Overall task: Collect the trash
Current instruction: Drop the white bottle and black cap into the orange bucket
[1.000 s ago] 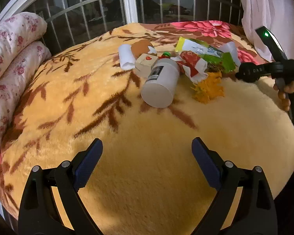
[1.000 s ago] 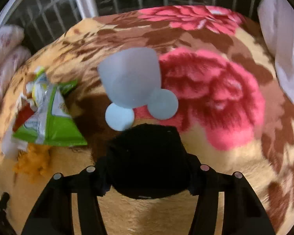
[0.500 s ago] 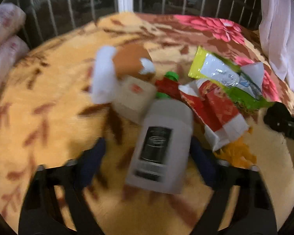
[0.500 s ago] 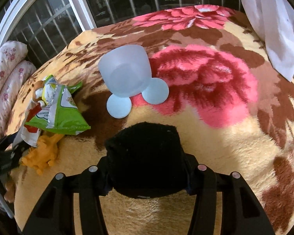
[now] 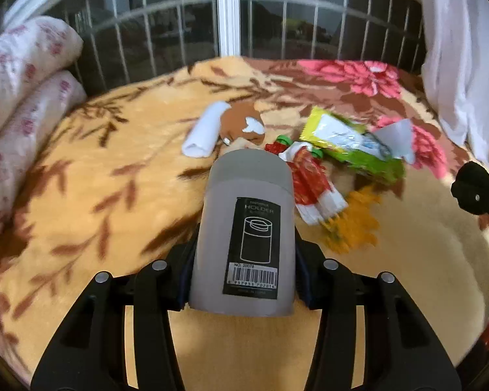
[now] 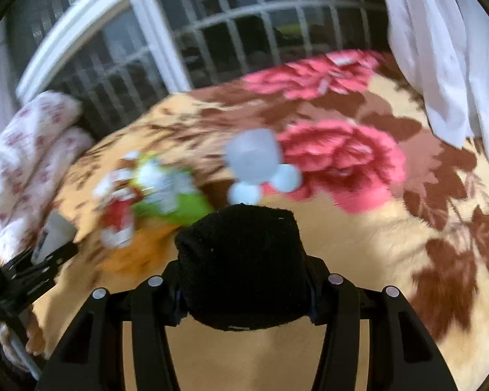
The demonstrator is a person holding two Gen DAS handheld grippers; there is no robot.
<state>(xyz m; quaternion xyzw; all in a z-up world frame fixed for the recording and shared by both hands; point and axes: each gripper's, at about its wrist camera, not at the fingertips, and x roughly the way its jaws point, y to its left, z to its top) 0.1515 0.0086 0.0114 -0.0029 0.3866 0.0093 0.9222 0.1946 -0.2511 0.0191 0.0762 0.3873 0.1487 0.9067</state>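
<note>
My left gripper (image 5: 243,273) is shut on a grey plastic holder canister (image 5: 244,228) with a black label, held above the blanket. Behind it lies a trash pile: a white roll (image 5: 205,130), a brown wrapper (image 5: 244,123), a red and white wrapper (image 5: 313,185), a green snack bag (image 5: 352,146) and orange peel (image 5: 352,224). My right gripper (image 6: 243,290) is shut on a black fuzzy object (image 6: 243,267). In the right wrist view, a pale blue cup with two round lids (image 6: 257,163) lies ahead, and the snack bag (image 6: 169,192) is to its left.
A plush floral blanket (image 5: 97,195) covers the bed. Rolled floral bedding (image 5: 19,75) lies at the left. A barred window (image 5: 231,26) is behind, and a white curtain (image 5: 456,49) hangs at the right. The right gripper shows at the left view's right edge (image 5: 476,192).
My left gripper moved forward to the canister, closed on it and lifted it. My right gripper pulled back and up with the black object, widening its view.
</note>
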